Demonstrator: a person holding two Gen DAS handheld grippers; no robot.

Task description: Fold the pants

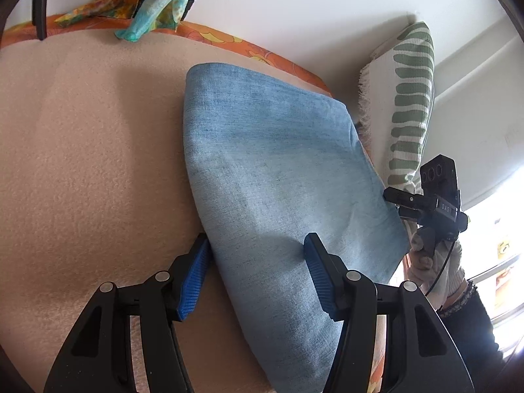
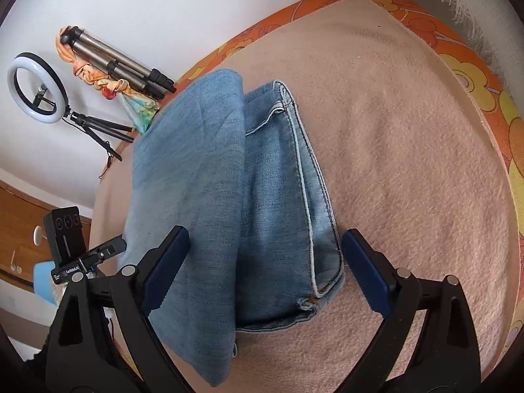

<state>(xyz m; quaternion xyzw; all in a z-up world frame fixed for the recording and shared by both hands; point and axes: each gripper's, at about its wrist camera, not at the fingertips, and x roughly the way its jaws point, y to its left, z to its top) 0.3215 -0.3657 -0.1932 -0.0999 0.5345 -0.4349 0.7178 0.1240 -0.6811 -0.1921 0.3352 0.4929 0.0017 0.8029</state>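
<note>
A pink blanket (image 2: 409, 137) is spread under the jeans (image 2: 229, 180), which are seen folded into a thick stack. Both the left gripper (image 1: 258, 262) and right gripper (image 2: 265, 255) are held released, straddling it. Edges should be squared and layers pressed flat.

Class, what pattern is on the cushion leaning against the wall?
Green brush-stroke stripes on white fabric: the fringed cushion shows best in the left wrist view.

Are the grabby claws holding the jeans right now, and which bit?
Neither claw grips anything. The left gripper and right gripper are both open, straddling the folded jeans.
</note>
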